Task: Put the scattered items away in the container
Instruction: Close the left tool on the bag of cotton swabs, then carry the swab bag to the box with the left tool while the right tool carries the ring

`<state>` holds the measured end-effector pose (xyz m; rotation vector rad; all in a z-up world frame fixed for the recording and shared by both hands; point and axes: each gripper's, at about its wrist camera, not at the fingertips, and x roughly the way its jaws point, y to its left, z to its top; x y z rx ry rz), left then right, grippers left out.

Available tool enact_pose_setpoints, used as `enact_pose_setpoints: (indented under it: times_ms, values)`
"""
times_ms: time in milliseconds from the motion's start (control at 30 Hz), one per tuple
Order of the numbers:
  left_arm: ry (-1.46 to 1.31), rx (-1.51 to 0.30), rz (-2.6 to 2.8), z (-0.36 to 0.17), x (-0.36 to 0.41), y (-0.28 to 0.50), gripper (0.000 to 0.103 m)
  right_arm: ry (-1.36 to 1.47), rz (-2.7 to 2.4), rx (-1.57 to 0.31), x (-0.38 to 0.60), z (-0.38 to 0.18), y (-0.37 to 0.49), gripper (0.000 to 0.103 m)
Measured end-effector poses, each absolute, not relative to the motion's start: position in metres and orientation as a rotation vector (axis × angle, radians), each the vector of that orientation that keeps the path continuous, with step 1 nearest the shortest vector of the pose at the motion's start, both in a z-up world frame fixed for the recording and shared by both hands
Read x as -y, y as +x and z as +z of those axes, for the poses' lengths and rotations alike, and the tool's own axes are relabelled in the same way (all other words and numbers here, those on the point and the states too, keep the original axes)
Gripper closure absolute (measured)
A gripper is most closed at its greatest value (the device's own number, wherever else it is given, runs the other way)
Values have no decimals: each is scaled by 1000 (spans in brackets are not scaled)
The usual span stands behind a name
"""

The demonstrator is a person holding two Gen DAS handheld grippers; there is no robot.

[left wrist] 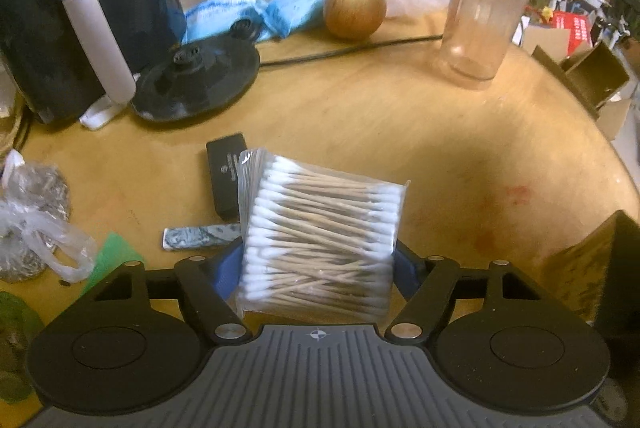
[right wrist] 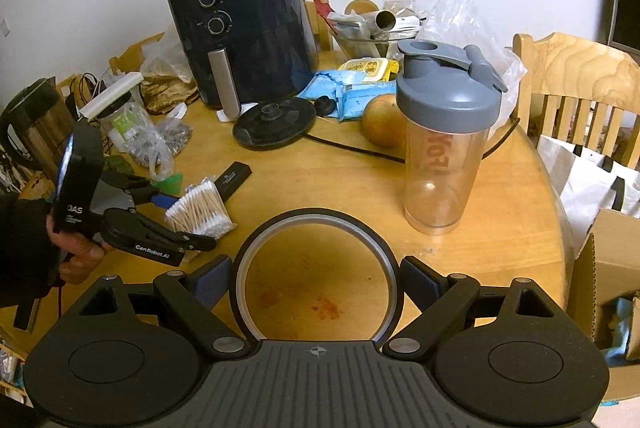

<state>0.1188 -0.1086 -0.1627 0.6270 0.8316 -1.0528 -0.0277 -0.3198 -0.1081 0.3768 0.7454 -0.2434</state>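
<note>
swabs (left wrist: 320, 236) pinched in left tongs (left wrist: 318, 264), blue pads pressed on both short ends of the pack, lifted a little clear of worktop (left wrist: 440, 148) as the right view suggests. long axis of the sticks crosswise to the tongs, tip-to-tip between the pads; pack tilted slightly, far corner toward the black case (left wrist: 226, 174). clear soft film wrapper, crinkly and slippery; inside, thin wooden sticks with white cotton ends, packed in a flat squarish block. likely to bow or slide if squeezed unevenly.

right tongs (right wrist: 316, 282) clenched around ring (right wrist: 316, 268), a dark round hoop with pale inner band, rigid and smooth, held level just above worktop, pads on its left and right sides. open centre of ring showing bare wood with reddish stains. apparently the rim of the container, or a part of it; cannot tell for sure, no walls or bottom seen.

relative to ring: swabs up and to the left, near but apart; left tongs nearer to them than right, already carrying them. coming move judged as a short carry of swabs toward ring and over its opening, then release. block looks close in width to the opening, so flat side down and centred, or edge catches the hoop.

also left of ring, beyond swabs: black case, flat and matte, lying on worktop; small marbled bar (left wrist: 202, 237) beside it; green scrap (left wrist: 114, 248). shaker (right wrist: 446, 144) right of ring, upright, clear plastic with grey lid.
</note>
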Motion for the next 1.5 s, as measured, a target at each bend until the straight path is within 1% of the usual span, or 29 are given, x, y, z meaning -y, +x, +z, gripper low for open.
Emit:
enact_pose_setpoints:
  times_ms: [233, 533, 1033, 1267, 1500]
  values:
    - [618, -789, -1031, -139, 103, 99, 31, 368, -228, -728, 314, -101, -29, 12]
    - [575, -803, -977, -116, 86, 81, 31, 346, -188, -690, 304, -82, -28, 12]
    - [425, -912, -888, -82, 47, 44, 31, 339, -155, -670, 290, -67, -39, 12]
    - [334, -984, -874, -79, 32, 22, 30, 344, -153, -671, 282, -66, -50, 12]
    - [272, -1085, -864, -87, 29, -1, 30, 341, -142, -681, 275, -66, -54, 12]
